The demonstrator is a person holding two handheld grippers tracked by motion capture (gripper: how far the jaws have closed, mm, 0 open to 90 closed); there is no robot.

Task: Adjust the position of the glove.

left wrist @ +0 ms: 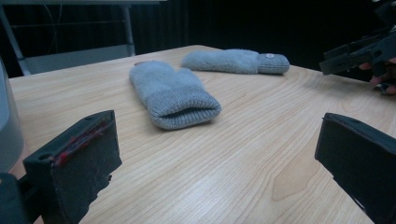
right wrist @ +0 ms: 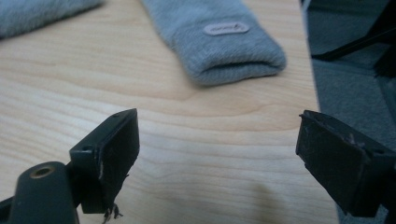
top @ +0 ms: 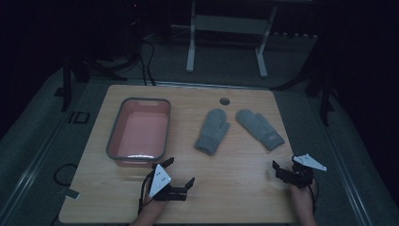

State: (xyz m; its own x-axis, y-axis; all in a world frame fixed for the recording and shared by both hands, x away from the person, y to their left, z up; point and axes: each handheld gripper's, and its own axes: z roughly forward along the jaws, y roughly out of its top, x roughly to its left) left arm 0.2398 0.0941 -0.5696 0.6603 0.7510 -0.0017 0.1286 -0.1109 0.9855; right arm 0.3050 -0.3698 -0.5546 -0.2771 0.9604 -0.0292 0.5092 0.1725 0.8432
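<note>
Two grey knit mittens lie on the wooden table (top: 235, 188). The left mitten (top: 212, 131) has its cuff toward me; the right mitten (top: 259, 128) carries a small label by its cuff. My left gripper (top: 179, 173) rests open near the front edge, right of the basin's near corner. In the left gripper view it (left wrist: 215, 140) faces the left mitten's (left wrist: 173, 93) cuff, with nothing between the jaws. My right gripper (top: 283, 167) is open at the front right. In the right gripper view it (right wrist: 219, 149) stands short of the labelled mitten (right wrist: 219, 42).
A pink basin with a grey rim (top: 113, 133) stands on the left half of the table. A round cable hole (top: 224, 101) sits near the far edge. The table's right edge (right wrist: 310, 74) runs close to the right gripper. A white frame (top: 190, 52) stands on the floor beyond.
</note>
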